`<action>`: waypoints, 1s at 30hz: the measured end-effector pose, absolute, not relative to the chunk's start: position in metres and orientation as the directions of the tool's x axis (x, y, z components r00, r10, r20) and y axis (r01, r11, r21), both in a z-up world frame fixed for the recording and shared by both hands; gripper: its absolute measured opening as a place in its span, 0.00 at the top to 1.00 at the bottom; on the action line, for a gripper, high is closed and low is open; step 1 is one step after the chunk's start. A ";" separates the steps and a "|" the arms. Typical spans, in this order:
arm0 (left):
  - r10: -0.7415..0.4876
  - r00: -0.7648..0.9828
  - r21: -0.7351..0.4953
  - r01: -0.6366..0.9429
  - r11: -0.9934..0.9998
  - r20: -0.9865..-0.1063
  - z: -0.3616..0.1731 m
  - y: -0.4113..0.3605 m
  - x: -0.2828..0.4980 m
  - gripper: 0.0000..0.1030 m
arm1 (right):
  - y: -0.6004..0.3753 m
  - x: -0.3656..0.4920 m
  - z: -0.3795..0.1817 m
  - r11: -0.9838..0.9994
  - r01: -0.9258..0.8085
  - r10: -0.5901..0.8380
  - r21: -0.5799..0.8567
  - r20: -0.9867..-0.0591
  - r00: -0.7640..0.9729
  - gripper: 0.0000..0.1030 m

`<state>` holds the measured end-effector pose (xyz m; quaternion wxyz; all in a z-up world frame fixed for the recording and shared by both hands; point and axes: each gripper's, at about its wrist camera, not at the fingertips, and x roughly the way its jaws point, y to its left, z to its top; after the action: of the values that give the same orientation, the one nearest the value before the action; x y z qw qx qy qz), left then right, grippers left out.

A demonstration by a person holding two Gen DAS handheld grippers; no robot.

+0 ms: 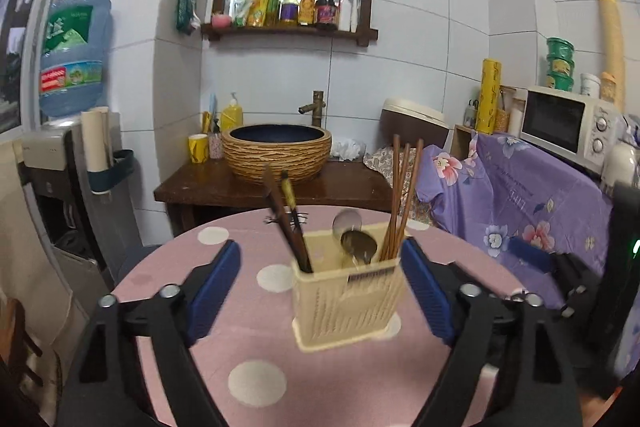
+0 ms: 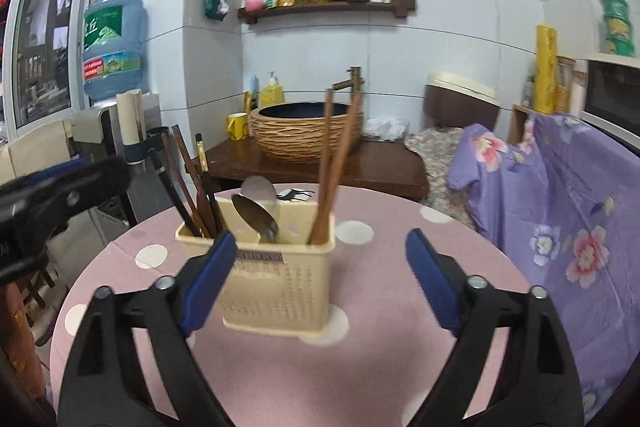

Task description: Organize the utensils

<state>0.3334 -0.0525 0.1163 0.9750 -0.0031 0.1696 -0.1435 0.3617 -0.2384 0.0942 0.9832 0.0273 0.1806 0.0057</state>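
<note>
A cream plastic utensil holder [image 1: 347,297] stands on the round pink dotted table [image 1: 256,339]. It holds dark chopsticks [image 1: 288,223] at the left, metal spoons [image 1: 358,245] in the middle and brown chopsticks [image 1: 402,195] at the right. My left gripper [image 1: 320,291] is open and empty, its blue pads on either side of the holder, apart from it. In the right wrist view the holder [image 2: 276,279] stands just ahead, with spoons [image 2: 256,213] and brown chopsticks [image 2: 334,163]. My right gripper [image 2: 320,283] is open and empty, its left pad in front of the holder.
A purple flowered cloth [image 1: 520,195] covers furniture to the right of the table. A wooden stand with a woven basin [image 1: 276,153] is behind the table. A water dispenser [image 1: 72,131] stands at the left. The other gripper [image 2: 48,187] shows at the left edge.
</note>
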 end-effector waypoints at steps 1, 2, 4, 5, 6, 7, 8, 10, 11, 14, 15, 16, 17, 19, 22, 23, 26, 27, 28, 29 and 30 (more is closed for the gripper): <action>-0.276 0.910 -0.049 0.274 0.960 -0.309 0.107 -0.047 0.316 0.04 | -0.241 0.342 0.089 0.998 -0.006 0.028 0.068 -0.334 0.942 0.06; -0.270 0.919 -0.045 0.268 0.962 -0.287 0.098 -0.041 0.298 0.04 | -0.243 0.325 0.084 0.998 -0.003 0.024 0.068 -0.317 0.948 0.06; -0.232 0.940 -0.029 0.232 0.972 -0.252 0.080 -0.032 0.267 0.04 | -0.242 0.289 0.070 0.999 0.009 0.000 0.031 -0.282 0.959 0.06; -0.216 0.949 -0.026 0.215 0.976 -0.230 0.070 -0.027 0.249 0.04 | -0.240 0.266 0.060 1.000 0.017 -0.016 0.001 -0.255 0.967 0.06; -0.199 0.957 -0.027 0.198 0.980 -0.213 0.062 -0.023 0.234 0.04 | -0.236 0.248 0.052 1.000 0.019 -0.024 -0.024 -0.242 0.970 0.06; -0.183 0.963 -0.035 0.179 0.983 -0.197 0.051 -0.018 0.212 0.04 | -0.232 0.228 0.043 0.999 0.009 -0.020 -0.049 -0.237 0.971 0.06; -0.177 0.965 -0.043 0.171 0.984 -0.196 0.044 -0.015 0.198 0.04 | -0.228 0.215 0.038 0.998 0.003 -0.018 -0.062 -0.236 0.972 0.06; -0.169 0.965 -0.059 0.160 0.985 -0.203 0.028 -0.009 0.165 0.04 | -0.221 0.177 0.024 0.997 0.006 -0.022 -0.074 -0.220 0.975 0.06; -0.159 0.967 -0.062 0.150 0.987 -0.201 0.022 -0.007 0.150 0.04 | -0.217 0.155 0.017 0.998 0.003 -0.016 -0.069 -0.203 0.979 0.06; -0.116 0.982 -0.047 0.110 0.993 -0.150 0.005 -0.004 0.101 0.04 | -0.205 0.108 -0.002 0.998 0.004 -0.016 -0.069 -0.176 0.984 0.06; -0.092 0.987 -0.024 0.090 0.996 -0.135 -0.001 -0.004 0.085 0.04 | -0.201 0.089 -0.009 0.997 0.019 -0.031 -0.072 -0.162 0.986 0.06; -0.078 0.988 -0.011 0.077 0.997 -0.135 -0.007 -0.004 0.072 0.04 | -0.199 0.075 -0.014 0.997 0.023 -0.033 -0.068 -0.153 0.988 0.06; -0.072 0.987 -0.011 0.071 0.997 -0.144 -0.011 -0.004 0.065 0.04 | -0.197 0.063 -0.019 0.998 0.024 -0.032 -0.060 -0.148 0.988 0.06; -0.078 0.985 -0.037 0.073 0.997 -0.155 -0.017 0.001 0.046 0.04 | -0.192 0.034 -0.026 0.999 0.030 -0.035 -0.044 -0.129 0.991 0.06; -0.072 0.990 -0.061 0.065 0.996 -0.124 -0.021 0.004 0.021 0.04 | -0.182 -0.003 -0.031 0.997 0.041 -0.048 -0.063 -0.100 0.994 0.06; -0.073 0.992 -0.058 0.067 0.996 -0.105 -0.020 0.003 0.013 0.04 | -0.181 -0.013 -0.032 0.998 0.035 -0.041 -0.058 -0.094 0.995 0.06; -0.075 0.995 -0.049 0.072 0.996 -0.064 -0.019 0.001 -0.006 0.04 | -0.174 -0.041 -0.031 0.999 0.006 -0.009 -0.042 -0.062 0.998 0.06; -0.078 0.995 -0.043 0.075 0.996 -0.065 -0.019 0.001 -0.009 0.04 | -0.171 -0.049 -0.030 0.998 0.012 -0.015 -0.065 -0.051 0.999 0.06; -0.079 0.994 -0.040 0.076 0.996 -0.071 -0.020 0.001 -0.013 0.04 | -0.169 -0.054 -0.029 0.997 0.018 -0.022 -0.079 -0.049 0.999 0.06; -0.078 0.994 -0.040 0.075 0.996 -0.075 -0.021 0.002 -0.016 0.04 | -0.169 -0.057 -0.028 0.997 0.024 -0.028 -0.079 -0.050 0.998 0.06; -0.069 0.995 -0.044 0.066 0.997 -0.078 -0.022 0.004 -0.017 0.04 | -0.170 -0.059 -0.028 0.997 0.029 -0.033 -0.073 -0.054 0.998 0.06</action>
<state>-0.0173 0.0037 -0.0220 0.9984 -0.0208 0.0398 -0.0337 -0.0593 -0.1703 -0.0280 0.9988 -0.0360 0.0276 -0.0155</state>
